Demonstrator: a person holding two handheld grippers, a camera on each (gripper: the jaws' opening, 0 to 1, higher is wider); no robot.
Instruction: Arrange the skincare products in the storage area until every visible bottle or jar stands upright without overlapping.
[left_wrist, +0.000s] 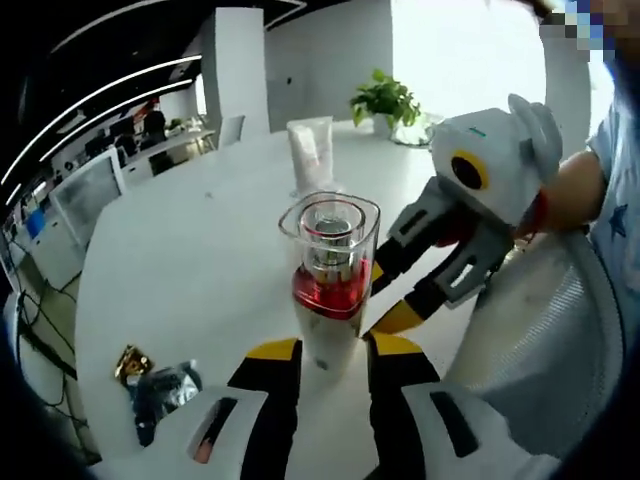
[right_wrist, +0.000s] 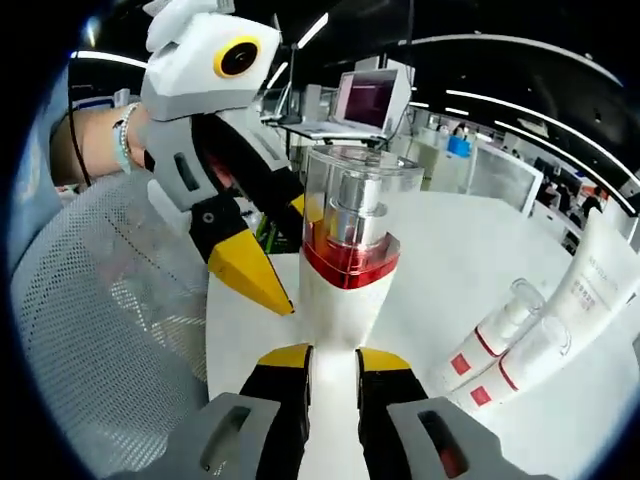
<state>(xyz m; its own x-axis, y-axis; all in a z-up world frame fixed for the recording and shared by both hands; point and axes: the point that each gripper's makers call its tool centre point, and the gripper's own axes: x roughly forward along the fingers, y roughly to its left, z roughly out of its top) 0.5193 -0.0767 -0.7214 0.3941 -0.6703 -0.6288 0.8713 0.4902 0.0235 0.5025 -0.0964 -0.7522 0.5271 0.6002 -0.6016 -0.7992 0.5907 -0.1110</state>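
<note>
The left gripper (left_wrist: 332, 352), rising from the bottom centre of the left gripper view with yellow-tipped black jaws, is closing on the base of a white tapered pump bottle with a red band and clear square cap (left_wrist: 330, 275), which is standing upright on the white round table (left_wrist: 190, 250) at mid-frame. To its right in that view, the right gripper (left_wrist: 405, 300) is reaching in from the right edge, its jaws spread either side of the same bottle's lower half; whether they are pressing on it I cannot tell. To finish this step well, I judge one gripper should be steadying the base while the other lets go straight back, so the tall bottle is not tipping. The left gripper view is also showing a white squeeze tube (left_wrist: 310, 152) standing behind the bottle, a green potted plant (left_wrist: 385, 100) at upper centre, and a crumpled dark wrapper (left_wrist: 160, 388) at lower left. The right gripper view is showing instead, at lower right, two small clear-capped white bottles with red labels (right_wrist: 495, 350), apparently lying down and needing standing up.
</note>
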